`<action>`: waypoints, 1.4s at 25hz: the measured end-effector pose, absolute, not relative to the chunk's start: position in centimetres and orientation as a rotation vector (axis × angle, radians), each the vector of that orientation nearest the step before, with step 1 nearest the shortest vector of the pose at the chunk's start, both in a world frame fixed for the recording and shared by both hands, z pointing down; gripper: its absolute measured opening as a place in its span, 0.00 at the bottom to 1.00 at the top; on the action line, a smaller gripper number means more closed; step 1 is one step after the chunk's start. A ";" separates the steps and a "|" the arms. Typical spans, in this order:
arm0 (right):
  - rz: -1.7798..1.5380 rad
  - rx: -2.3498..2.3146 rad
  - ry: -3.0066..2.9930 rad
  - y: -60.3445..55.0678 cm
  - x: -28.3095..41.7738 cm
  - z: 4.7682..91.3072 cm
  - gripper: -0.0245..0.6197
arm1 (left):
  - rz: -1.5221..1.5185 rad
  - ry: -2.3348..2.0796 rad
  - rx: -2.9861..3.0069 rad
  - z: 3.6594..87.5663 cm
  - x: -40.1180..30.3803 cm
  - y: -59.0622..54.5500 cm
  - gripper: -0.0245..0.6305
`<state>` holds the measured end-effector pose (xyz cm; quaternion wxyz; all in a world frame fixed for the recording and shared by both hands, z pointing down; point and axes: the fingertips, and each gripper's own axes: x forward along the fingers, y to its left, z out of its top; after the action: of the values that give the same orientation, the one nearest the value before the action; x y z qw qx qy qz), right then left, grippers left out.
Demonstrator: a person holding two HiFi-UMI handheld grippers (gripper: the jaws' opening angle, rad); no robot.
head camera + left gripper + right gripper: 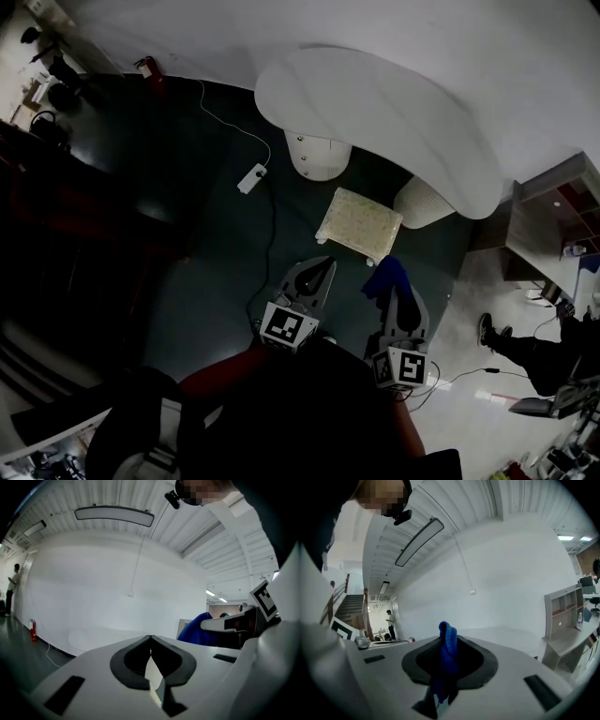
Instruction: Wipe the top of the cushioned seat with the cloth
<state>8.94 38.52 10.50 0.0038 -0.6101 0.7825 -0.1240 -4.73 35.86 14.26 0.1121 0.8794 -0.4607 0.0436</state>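
Observation:
The cushioned seat is a small pale square stool on the dark floor, ahead of both grippers in the head view. My right gripper is shut on a blue cloth, which hangs just short of the seat's near right corner. In the right gripper view the blue cloth sticks up between the shut jaws of my right gripper. My left gripper sits left of it, jaws shut with nothing in them; the left gripper view has my left gripper pointing at a white wall, with the blue cloth at its right.
A large white curved table on two white round bases stands just beyond the seat. A white power strip with cables lies on the floor at left. A wooden shelf unit and a person's legs are at right.

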 end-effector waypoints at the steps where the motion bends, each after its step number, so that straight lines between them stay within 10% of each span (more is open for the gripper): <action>1: -0.384 -1.909 2.460 37.4 8.3 10.5 0.17 | 0.105 -1.343 2.598 14.1 -5.1 34.6 0.06; 35: -0.713 -1.915 2.603 10.0 0.6 21.4 0.17 | 0.173 -1.362 2.506 21.3 -13.2 10.6 0.06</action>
<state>0.60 9.95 21.35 -0.0837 -0.5767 0.7838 -0.2147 -13.17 10.62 21.28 0.1414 0.8682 -0.4719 0.0601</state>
